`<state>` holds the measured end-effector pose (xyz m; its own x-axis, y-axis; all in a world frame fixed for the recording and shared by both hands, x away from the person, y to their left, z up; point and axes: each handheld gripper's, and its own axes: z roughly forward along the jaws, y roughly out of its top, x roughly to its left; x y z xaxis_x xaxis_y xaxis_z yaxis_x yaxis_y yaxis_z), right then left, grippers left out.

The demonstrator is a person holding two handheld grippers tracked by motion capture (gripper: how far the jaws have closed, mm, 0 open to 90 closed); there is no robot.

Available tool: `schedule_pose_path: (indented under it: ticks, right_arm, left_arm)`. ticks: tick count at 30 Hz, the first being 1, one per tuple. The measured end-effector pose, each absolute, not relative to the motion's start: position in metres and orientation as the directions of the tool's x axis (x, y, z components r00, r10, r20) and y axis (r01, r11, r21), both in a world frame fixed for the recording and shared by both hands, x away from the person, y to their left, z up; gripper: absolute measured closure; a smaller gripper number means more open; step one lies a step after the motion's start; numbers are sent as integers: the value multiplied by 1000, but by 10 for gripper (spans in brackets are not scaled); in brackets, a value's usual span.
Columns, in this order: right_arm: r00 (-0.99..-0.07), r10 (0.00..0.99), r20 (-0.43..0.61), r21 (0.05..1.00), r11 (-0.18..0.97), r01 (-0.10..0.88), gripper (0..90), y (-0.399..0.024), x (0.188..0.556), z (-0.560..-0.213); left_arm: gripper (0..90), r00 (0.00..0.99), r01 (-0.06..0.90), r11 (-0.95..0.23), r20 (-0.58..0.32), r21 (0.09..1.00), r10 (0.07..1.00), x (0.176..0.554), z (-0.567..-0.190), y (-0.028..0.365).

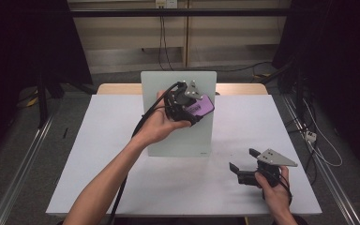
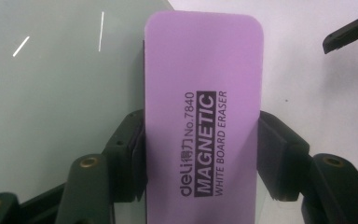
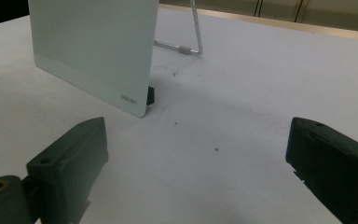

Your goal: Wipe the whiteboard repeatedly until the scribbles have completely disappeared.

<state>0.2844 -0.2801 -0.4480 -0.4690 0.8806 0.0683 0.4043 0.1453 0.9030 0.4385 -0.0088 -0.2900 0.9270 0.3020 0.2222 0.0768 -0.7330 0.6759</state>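
Note:
A pale glass whiteboard [image 1: 187,133] stands tilted on a wire stand in the middle of the white table [image 1: 98,154]. My left gripper [image 1: 198,108] is shut on a purple magnetic whiteboard eraser [image 1: 200,107], held against the board's upper right area. In the left gripper view the eraser [image 2: 204,116] sits upright between both jaws, and the board [image 2: 60,102] lies to its left. My right gripper [image 1: 242,161] rests low over the table at the front right, open, nothing between its jaws. The right gripper view shows the board's lower corner [image 3: 98,56] and its stand [image 3: 193,35].
The table's far edge has a wooden strip [image 1: 117,88]. Black curtains hang at both sides, and cables [image 1: 309,136] lie on the floor to the right. Metal rails run along the floor left and right of the table.

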Motion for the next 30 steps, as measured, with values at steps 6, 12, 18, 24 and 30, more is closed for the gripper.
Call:
schedule_pose_path:
  ticks: [6,12,18,24,30]
  right_arm:
    - [-469,881,64,904,149,401,57,-281,284,-448]
    - [-470,880,63,904,149,400,57,-281,284,-448]
    - [-469,881,67,903,147,404,58,-280,285,-448]
    - [-467,882,66,902,147,406,58,-280,285,-448]
    - [-461,885,71,900,142,411,58,-280,285,-448]
  left_arm:
    - [410,924,82,-733,225,675,310,439,-287,-5]
    - [410,898,87,-691,243,718,366,441,-277,11]
    - [410,892,110,-671,225,734,392,443,-272,29]
    - [410,897,114,-660,209,742,390,439,-278,39]
    - [410,910,103,-674,205,732,361,429,-291,41]
